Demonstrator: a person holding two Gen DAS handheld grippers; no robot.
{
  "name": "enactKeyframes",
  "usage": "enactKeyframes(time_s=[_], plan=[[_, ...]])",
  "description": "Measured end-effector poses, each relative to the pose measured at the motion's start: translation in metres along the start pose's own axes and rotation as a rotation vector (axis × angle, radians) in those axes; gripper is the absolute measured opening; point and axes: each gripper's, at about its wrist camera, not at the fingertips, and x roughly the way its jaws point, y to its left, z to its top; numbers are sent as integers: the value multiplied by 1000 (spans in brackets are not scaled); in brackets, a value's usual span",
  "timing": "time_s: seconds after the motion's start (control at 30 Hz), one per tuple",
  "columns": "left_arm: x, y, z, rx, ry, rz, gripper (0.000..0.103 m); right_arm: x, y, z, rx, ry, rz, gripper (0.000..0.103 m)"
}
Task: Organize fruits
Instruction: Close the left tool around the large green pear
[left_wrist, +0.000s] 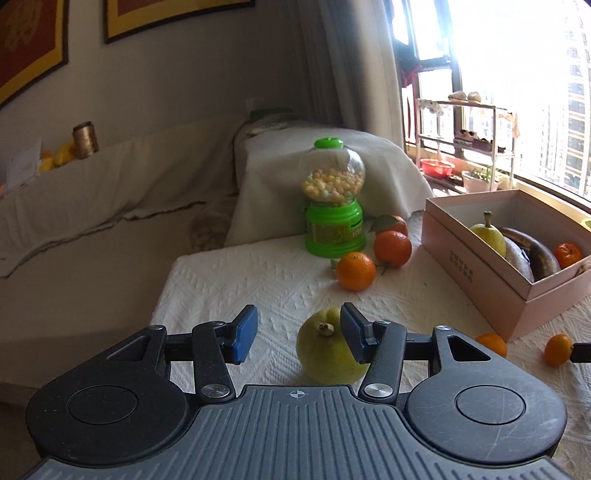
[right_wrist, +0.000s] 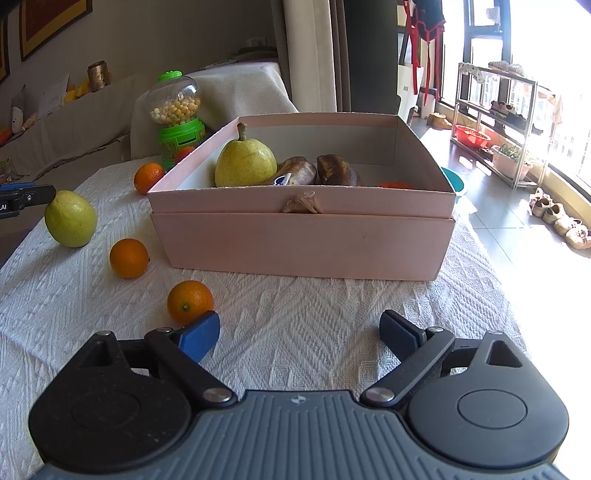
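A yellow-green pear (left_wrist: 325, 350) lies on the white tablecloth between the blue pads of my left gripper (left_wrist: 299, 332). The right pad is at its side and the left pad stands apart from it; the gripper is open. From the right wrist view the same pear (right_wrist: 70, 218) rests on the cloth with a left finger beside it. My right gripper (right_wrist: 300, 334) is open and holds nothing, with a small orange (right_wrist: 190, 301) just past its left pad. The pink box (right_wrist: 303, 199) holds another pear (right_wrist: 245, 162), dark bananas (right_wrist: 336, 170) and a tangerine (left_wrist: 569, 254).
More oranges (left_wrist: 355, 271) (left_wrist: 392, 248) lie near a green gumball machine (left_wrist: 334, 199), and one orange (right_wrist: 129, 257) lies left of the box. The table's left edge (left_wrist: 162, 291) drops toward a cloth-covered sofa (left_wrist: 110, 192). A shelf rack (right_wrist: 495, 110) stands by the window.
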Motion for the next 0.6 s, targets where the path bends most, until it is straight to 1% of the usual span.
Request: enactKeyframes(time_s=[0.1,0.2,0.37,0.43,0.5,0.6], plan=[[1,2,-1,-34,7,-55,56,0,0,0,-1,0,-1,94],[1,-5,-2,-15,4,-78,56,0,0,0,0,0,0,94],[5,-23,-5,28,20,-140,57,0,0,0,0,0,0,94],[4,-29,-6,55,14,-135,58,0,0,0,0,0,0,94],[3,-31,-6,68,-2,-105,60,0,0,0,0,0,0,94],[1,-21,-2,43,-26,-17,60,0,0,0,0,0,0,94]])
